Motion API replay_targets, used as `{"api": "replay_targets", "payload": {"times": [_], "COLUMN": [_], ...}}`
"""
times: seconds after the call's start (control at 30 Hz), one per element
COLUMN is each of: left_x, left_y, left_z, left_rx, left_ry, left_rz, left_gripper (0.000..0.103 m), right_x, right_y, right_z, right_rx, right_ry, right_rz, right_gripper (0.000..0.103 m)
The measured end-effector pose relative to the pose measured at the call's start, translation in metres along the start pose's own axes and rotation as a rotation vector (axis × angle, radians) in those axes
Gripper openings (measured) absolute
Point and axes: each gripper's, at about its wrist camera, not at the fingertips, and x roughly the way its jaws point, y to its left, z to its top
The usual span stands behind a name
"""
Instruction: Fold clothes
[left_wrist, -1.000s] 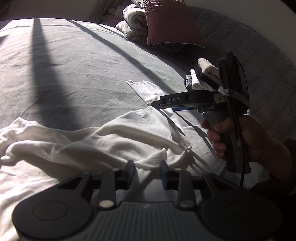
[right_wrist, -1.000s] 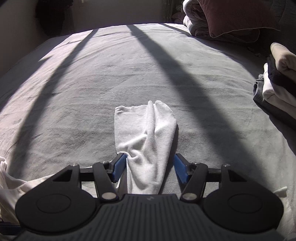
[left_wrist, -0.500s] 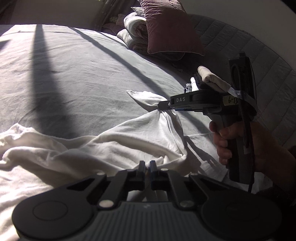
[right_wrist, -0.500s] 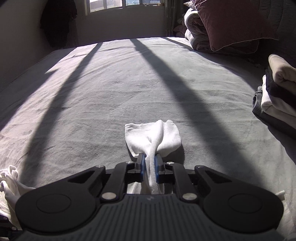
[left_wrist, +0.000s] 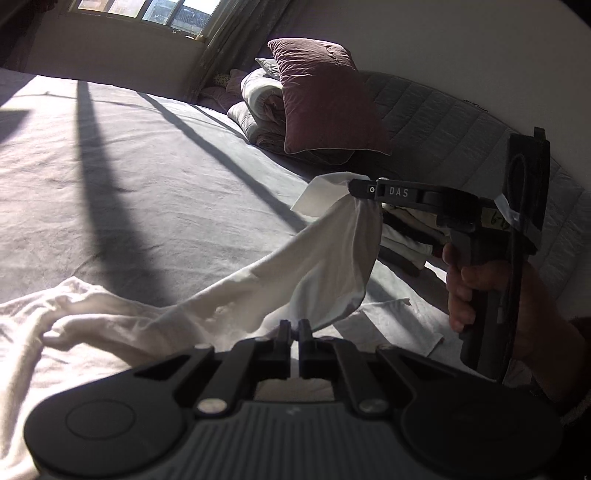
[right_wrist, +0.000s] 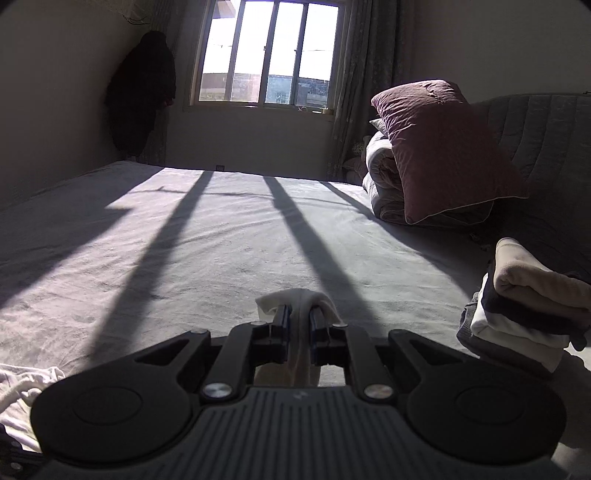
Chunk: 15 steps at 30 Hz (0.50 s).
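A white garment (left_wrist: 317, 258) lies partly on the grey bed (left_wrist: 147, 192), its right part lifted into the air. My left gripper (left_wrist: 294, 325) is shut on a fold of the garment's near edge. My right gripper (right_wrist: 298, 314) is shut on the garment's sleeve end (right_wrist: 295, 297), which pokes out past the fingertips. In the left wrist view the right gripper (left_wrist: 356, 188) holds that sleeve up above the bed, with the cloth hanging between both grippers. The rest of the garment (left_wrist: 74, 325) is bunched on the bed at the left.
A stack of folded clothes (right_wrist: 528, 302) sits at the right by the quilted headboard (right_wrist: 546, 147). A maroon pillow (right_wrist: 439, 147) leans on rolled bedding (right_wrist: 380, 184) at the back right. A window (right_wrist: 269, 55) is at the far wall.
Both grippers closed on the garment, then lifted it: the sleeve end and near fold rose off the bed, and both cameras tilted upward toward the window.
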Motion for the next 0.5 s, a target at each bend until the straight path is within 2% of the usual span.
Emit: {"api": "replay_targets", "payload": {"times": [0.1, 0.23, 0.5], "left_x": [-0.009, -0.014, -0.018], "left_y": [-0.002, -0.005, -0.010], "left_z": [0.000, 0.000, -0.005], "left_rx": [0.002, 0.016, 0.071], "left_ry": [-0.021, -0.020, 0.030], "left_rz": [-0.020, -0.046, -0.080], "left_gripper": [0.003, 0.003, 0.003], "right_x": [-0.016, -0.032, -0.044], "right_y": [-0.002, -0.008, -0.010], "right_z": [0.009, 0.012, -0.007], "right_rx": [-0.035, -0.059, -0.135], "right_ry": [-0.026, -0.016, 0.079], "right_rz": [-0.014, -0.027, -0.052], "right_gripper": [0.012, 0.012, 0.012]}}
